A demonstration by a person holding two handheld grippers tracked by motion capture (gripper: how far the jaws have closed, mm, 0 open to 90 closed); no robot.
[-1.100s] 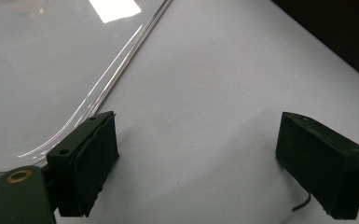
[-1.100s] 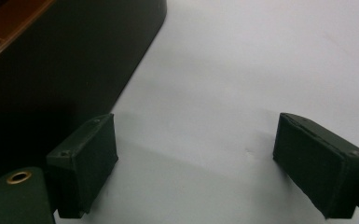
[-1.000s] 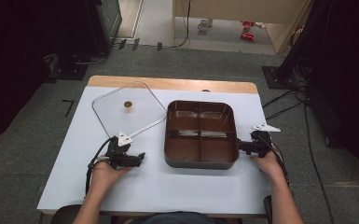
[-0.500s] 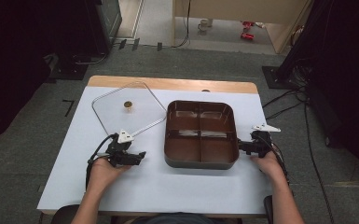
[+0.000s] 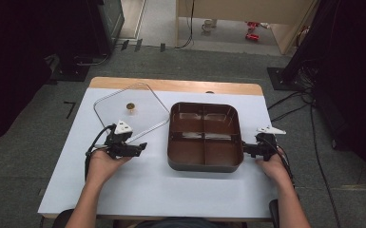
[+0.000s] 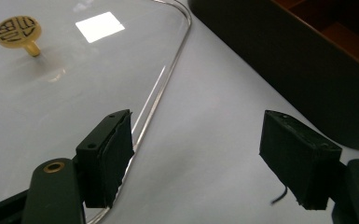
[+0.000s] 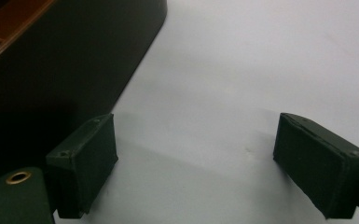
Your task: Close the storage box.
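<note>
On the white table (image 5: 123, 185), a dark brown tray (image 5: 204, 164) with four compartments serves as the landmark, sitting a little right of the table's middle with its inside showing a lighter brown. Left of the tray and slightly farther from the person lies a clear lid (image 5: 145, 109) with rounded corners, flat on the table, carrying a small gold knob (image 5: 130, 106) at its centre; the lid's right corner comes near the tray's left wall without touching it. Left of the tray, at the lid's near edge, the left gripper (image 5: 140, 147) is held in the person's left hand (image 5: 103, 164), pointing toward the tray. From the left gripper view its jaws stand wide apart with nothing between them but bare table; one pad (image 6: 114, 149) sits over the lid's rim, the other lies close beside the tray's dark outer wall. Right of the tray, just beside its right wall, the right gripper (image 5: 245, 150) is held in the right hand (image 5: 273, 166), pointing at the tray's side. From the right gripper view its jaws are also spread wide and hold nothing, one pad (image 7: 91, 154) close against the tray's wall, the other out over open table.
</note>
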